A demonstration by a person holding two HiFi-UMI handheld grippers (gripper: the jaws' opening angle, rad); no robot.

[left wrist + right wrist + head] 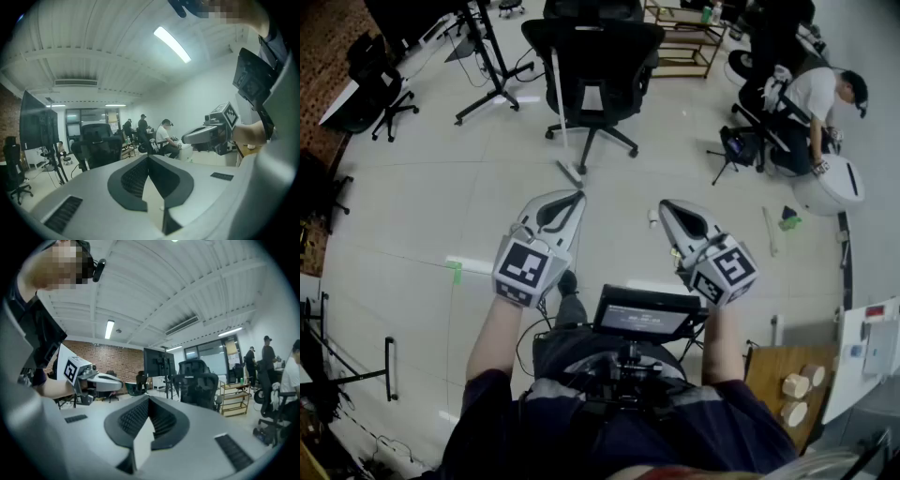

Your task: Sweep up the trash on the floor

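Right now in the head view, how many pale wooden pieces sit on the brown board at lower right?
3, all on the board: upper piece, middle piece just left of it, lower piece beneath. The white sheet beside them could hide more.

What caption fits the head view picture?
Left gripper and right gripper, both shut and empty, face a black chair.
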